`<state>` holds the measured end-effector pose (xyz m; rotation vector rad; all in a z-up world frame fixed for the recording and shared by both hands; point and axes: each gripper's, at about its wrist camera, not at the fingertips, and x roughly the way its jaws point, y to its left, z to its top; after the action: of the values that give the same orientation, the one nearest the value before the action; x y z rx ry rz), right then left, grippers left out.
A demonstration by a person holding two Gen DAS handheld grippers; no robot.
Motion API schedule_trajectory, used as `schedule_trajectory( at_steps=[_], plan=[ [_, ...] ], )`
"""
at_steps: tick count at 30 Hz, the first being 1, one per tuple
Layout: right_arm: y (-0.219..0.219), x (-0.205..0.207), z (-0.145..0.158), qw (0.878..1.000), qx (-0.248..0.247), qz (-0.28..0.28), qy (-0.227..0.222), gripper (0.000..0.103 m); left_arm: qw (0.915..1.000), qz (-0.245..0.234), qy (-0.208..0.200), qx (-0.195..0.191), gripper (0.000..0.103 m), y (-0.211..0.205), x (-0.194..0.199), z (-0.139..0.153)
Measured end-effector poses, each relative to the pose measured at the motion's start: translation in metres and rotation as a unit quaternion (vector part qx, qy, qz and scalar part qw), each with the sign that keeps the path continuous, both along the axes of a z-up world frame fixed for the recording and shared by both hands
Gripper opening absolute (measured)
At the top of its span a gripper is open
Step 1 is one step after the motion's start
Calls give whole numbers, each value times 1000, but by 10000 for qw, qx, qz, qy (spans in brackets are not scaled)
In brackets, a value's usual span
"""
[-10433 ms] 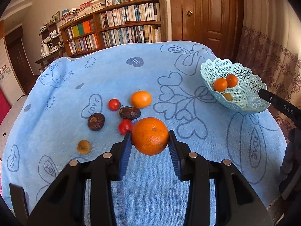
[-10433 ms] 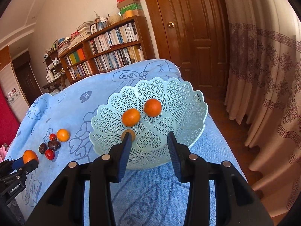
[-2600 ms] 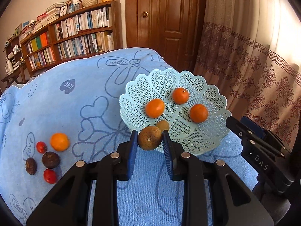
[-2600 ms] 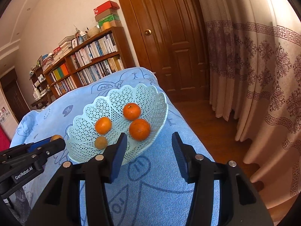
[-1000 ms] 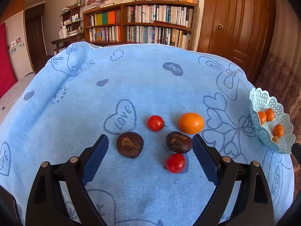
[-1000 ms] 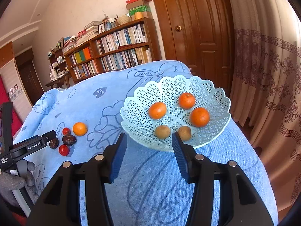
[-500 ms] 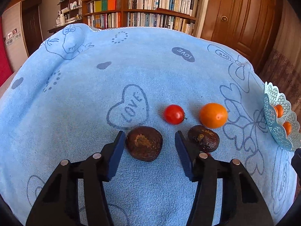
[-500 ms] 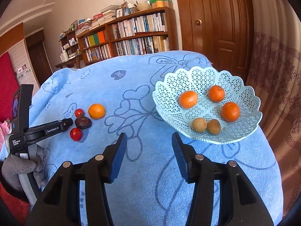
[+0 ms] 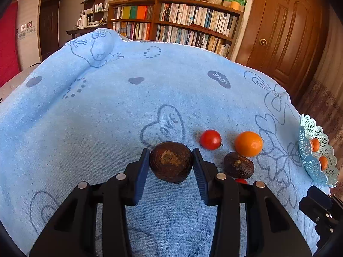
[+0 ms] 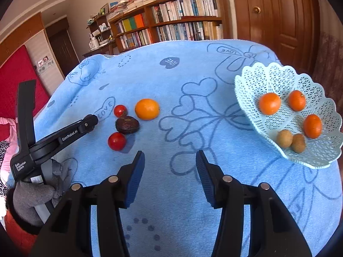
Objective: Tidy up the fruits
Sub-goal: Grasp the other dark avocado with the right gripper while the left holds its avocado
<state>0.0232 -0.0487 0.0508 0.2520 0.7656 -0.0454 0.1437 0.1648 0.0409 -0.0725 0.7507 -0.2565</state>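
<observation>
My left gripper is shut on a dark brown wrinkled fruit, which sits low on the blue towel. Right of it lie a red tomato, an orange and a second dark fruit. Another tomato peeks out behind my right-hand finger. In the right wrist view, my right gripper hangs open over bare towel with nothing in it. The pale lattice basket at the right holds three oranges and two small brown fruits. The left gripper reaches in from the left there, hiding its fruit.
A gloved hand holds the left gripper's handle at the lower left. The towel drops away at its edges. A bookshelf, a wooden door and a curtain stand beyond it. The basket sits near the towel's right edge.
My left gripper has moved forward and its jaws have narrowed onto the dark brown fruit. The right gripper has swung left, so the basket now sits further right in its view.
</observation>
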Motion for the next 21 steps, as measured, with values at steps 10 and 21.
schedule_trajectory(
  at_steps=[10, 21],
  plan=[
    [32, 66, -9, 9959, 727, 366, 400, 50, 9987, 350, 146, -340, 42, 21, 5, -4],
    [53, 116, -26, 9941, 802, 299, 674, 50, 9969, 440, 268, -601, 41, 31, 7, -9]
  ],
)
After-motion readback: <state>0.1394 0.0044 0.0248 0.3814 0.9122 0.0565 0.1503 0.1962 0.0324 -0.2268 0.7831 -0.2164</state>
